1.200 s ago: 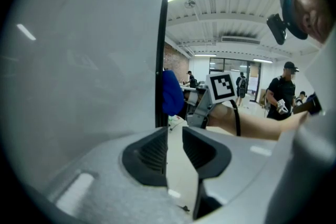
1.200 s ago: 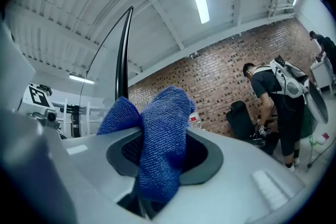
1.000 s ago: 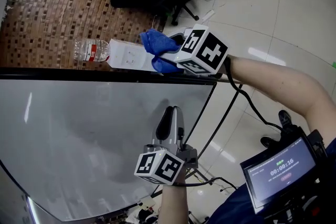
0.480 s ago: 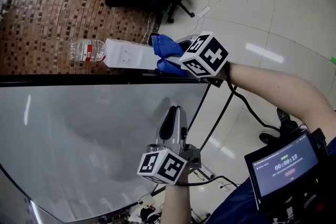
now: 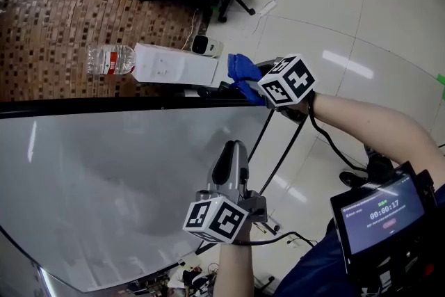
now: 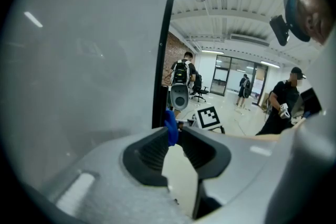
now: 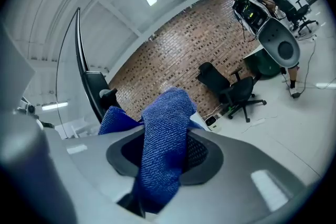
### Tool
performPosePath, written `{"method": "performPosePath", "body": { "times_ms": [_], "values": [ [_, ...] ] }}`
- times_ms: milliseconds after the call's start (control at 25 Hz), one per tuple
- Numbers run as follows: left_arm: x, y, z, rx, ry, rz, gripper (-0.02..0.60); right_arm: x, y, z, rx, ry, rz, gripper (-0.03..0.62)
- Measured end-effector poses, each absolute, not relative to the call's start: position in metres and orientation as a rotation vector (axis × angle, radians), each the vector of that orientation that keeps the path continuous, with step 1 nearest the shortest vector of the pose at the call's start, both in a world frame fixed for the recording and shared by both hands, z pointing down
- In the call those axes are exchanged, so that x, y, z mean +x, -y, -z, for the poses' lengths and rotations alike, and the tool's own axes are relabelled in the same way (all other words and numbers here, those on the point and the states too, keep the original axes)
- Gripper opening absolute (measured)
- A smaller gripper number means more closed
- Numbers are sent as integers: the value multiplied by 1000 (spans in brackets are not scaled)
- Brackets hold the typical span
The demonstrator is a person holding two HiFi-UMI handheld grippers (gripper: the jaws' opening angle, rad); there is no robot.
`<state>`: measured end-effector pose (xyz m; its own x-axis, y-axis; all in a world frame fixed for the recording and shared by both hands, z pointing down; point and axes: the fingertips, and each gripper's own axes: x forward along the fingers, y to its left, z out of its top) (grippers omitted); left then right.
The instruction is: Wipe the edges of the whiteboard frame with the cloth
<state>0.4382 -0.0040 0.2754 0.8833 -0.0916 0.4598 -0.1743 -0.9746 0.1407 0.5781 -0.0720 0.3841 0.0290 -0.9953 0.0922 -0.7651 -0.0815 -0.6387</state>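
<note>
Step in hand: the cloth is at the board's top right corner, so I read this as the turn from the top rail onto the right-hand edge.
Right gripper (image 5: pixel 259 84): clamped on the blue cloth (image 5: pixel 240 70), with a thick fold bulging out between the jaws and a tail hanging below.
Cloth on frame: it sits right at the corner of the black whiteboard frame (image 5: pixel 104 106). Whether it presses the rail or only grazes it, I can't tell.
How to do it well: I'd say the fold should wrap over the rail, not the jaw tips, and run along the edge in one steady line with even pressure. The loose tail could snag on the stand below.
Left gripper (image 5: pixel 227 158): jaws a narrow slit apart with nothing in them, held in front of the board's face near its right edge. It looks free to steady the board if it swings.
Frame look: a thin, black, glossy rail round the pale grey board (image 5: pixel 97 177). No dirt shows from here.
Past the top rail: a water bottle (image 5: pixel 110 59) and a long white box (image 5: pixel 174 65) lie on the floor.
</note>
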Motion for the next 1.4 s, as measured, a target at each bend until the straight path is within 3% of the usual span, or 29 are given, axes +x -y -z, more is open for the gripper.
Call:
{"method": "performPosePath", "body": {
  "times_ms": [600,880,1280,1400],
  "values": [
    [442,4,-339,2777,221,-803,77,571,62,-429,-1979,-1801,752,137],
    [449,-5,-365,2746,160,-891,75,564,59,-421,-2349,-1939,447,138],
    [451,-16,-390,2682,145,-927,69,566,61,-429,-2565,-2061,347,137],
    [450,-18,-396,2660,150,-929,66,577,59,-449,-2587,-1960,480,137]
  ]
}}
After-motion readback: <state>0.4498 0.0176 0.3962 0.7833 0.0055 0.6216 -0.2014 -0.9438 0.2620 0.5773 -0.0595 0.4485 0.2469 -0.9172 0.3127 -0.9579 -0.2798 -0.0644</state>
